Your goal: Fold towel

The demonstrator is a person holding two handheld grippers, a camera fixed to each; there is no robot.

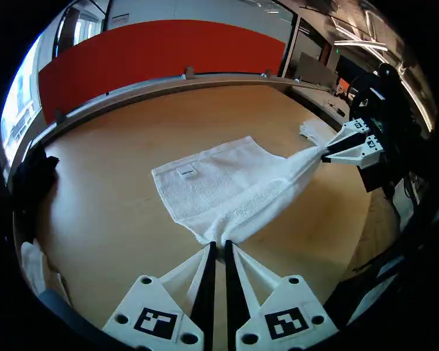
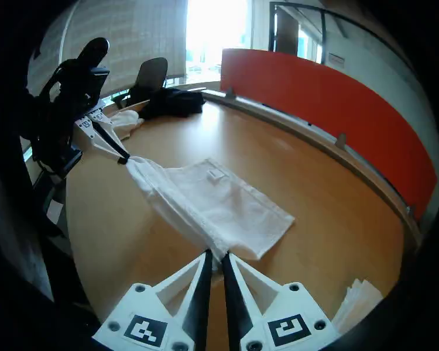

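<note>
Left gripper view looks along the left gripper (image 1: 218, 244), whose two fingers are drawn almost together and pinch one corner of a white towel (image 1: 219, 181) between their tips. From that corner the towel's near edge runs, bunched and lifted off the surface, up to the right gripper (image 1: 326, 153), farther off on the right, whose white fingers are likewise closed on the cloth. The rest of the towel lies spread flat on the wooden table (image 1: 114, 175), near its middle, with a small sewn label (image 1: 186, 171) facing up. A red partition (image 1: 161, 52) stands along the table's far edge. A black garment (image 1: 35, 172) lies at the left edge of the table, and a folded white cloth (image 1: 314, 128) rests just beyond the right gripper. In the right gripper view, that gripper's own jaws are closed on the other corner of the lifted edge, and an office chair (image 2: 152, 73) stands behind the table near a bright window (image 2: 213, 32).
</note>
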